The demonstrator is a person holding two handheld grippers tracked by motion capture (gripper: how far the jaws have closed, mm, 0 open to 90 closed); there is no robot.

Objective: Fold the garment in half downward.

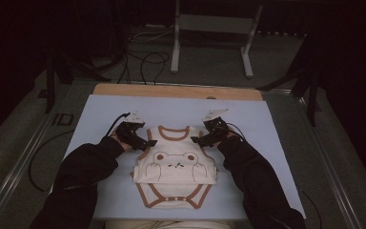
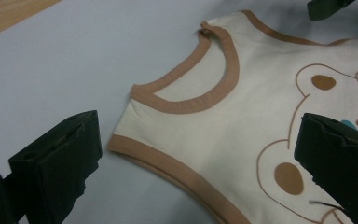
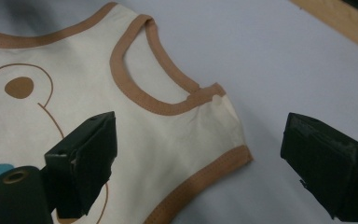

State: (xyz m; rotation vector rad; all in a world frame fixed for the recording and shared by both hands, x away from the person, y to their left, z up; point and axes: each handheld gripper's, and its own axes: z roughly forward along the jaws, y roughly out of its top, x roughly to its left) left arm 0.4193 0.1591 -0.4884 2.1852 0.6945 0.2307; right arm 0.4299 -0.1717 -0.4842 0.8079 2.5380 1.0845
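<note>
As both grippers straddle its shoulders for folding | bodysuit (image 1: 175, 167) lies flat at centre frame | left gripper (image 1: 148, 143) gapes wide | right gripper (image 1: 196, 140) gapes wide

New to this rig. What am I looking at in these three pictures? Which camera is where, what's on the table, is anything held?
No robot here: a person in dark sleeves holds a two-fingered tool in each hand, the left gripper and the right gripper.

The high view comes from a fixed camera above the person's side, looking forward and down. The other two come from cameras riding on each gripper, looking along its own black fingers.

On the pale blue mat lies a cream baby bodysuit with brown trim and a bear drawing. Its lower part appears folded, with the snap end sticking out toward the person.

Each gripper sits at one shoulder of the bodysuit. In both gripper views the fingers stand wide apart, astride the shoulder's sleeve edge, with nothing pinched yet. So nothing is held.
</note>
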